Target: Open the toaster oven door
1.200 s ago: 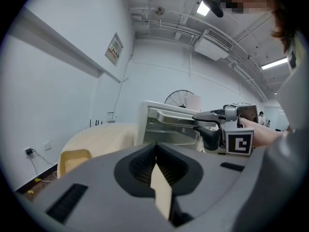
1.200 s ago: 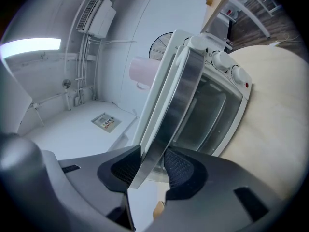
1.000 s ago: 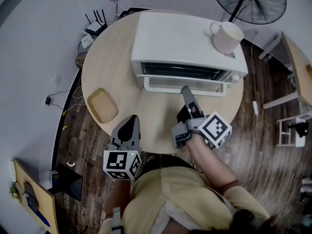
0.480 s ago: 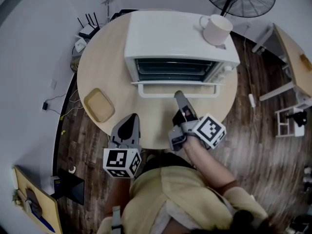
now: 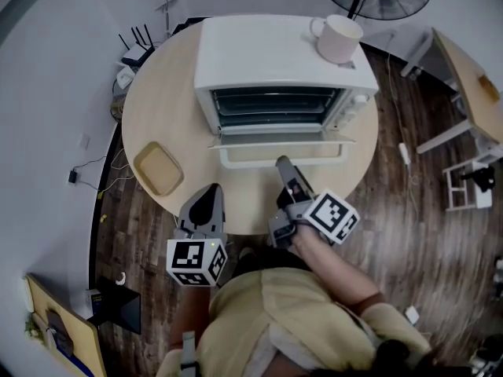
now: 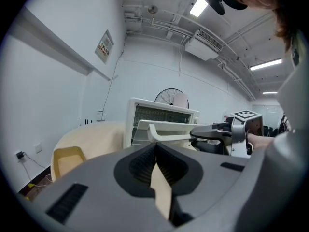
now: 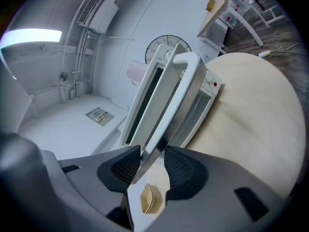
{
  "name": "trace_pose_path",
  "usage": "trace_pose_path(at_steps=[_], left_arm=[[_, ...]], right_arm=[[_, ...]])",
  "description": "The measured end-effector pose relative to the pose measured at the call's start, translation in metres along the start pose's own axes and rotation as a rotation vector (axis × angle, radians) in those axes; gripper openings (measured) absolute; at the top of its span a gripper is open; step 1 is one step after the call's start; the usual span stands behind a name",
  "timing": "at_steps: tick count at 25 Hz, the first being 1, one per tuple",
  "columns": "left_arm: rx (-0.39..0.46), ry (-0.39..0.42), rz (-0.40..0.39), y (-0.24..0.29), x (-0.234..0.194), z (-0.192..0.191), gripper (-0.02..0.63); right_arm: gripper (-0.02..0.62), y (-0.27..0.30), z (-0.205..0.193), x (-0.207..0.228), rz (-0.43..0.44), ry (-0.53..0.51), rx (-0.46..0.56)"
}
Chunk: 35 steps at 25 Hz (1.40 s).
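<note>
1. A round table (image 5: 157,108) carries a white toaster oven (image 5: 267,53) at its middle. The oven's open cavity shows only a wire rack.
2. The oven door (image 5: 275,152) is lowered almost level. The right gripper (image 5: 280,163) has its fingers clenched on the handle (image 7: 186,62). Pulling outward could drag the oven forward.
3. A tan tray (image 5: 159,168) lies empty, left of the oven.
4. A mug (image 5: 338,39) stands on the oven's roof and might topple if the oven jerks. Its contents are hidden.
5. The left gripper (image 5: 207,199) hovers at the table's near edge, fingers pressed together on nothing.
</note>
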State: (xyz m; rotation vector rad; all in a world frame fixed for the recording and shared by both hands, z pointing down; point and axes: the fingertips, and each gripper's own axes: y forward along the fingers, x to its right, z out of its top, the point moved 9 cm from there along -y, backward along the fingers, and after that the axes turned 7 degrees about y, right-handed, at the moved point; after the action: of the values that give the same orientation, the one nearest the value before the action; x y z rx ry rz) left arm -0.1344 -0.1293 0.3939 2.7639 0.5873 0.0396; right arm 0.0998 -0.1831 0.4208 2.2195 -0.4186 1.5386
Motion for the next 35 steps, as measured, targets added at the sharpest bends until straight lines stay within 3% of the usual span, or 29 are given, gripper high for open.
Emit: trace_pose_path(at_steps=[14,20,28,35], left_arm=[[-0.034,-0.001,-0.024,-0.009,0.007,-0.016,0.003],[-0.05,-0.009,-0.022,-0.012,0.01,-0.024,0.003],[-0.084,-0.017,-0.018,-0.016,0.015,-0.035,0.003],[-0.108,-0.021,-0.018,-0.016,0.018,-0.043,0.003]], right_arm=[[0.144,-0.025,-0.024,0.026,-0.133,-0.04,-0.025],[0.143,-0.028,-0.037,0.036,-0.123,0.01,-0.033],[0.132,-0.038,-0.047,0.054,-0.194,-0.017,-0.069],[0.132,-0.038,-0.055,0.071,-0.204,-0.005,-0.086]])
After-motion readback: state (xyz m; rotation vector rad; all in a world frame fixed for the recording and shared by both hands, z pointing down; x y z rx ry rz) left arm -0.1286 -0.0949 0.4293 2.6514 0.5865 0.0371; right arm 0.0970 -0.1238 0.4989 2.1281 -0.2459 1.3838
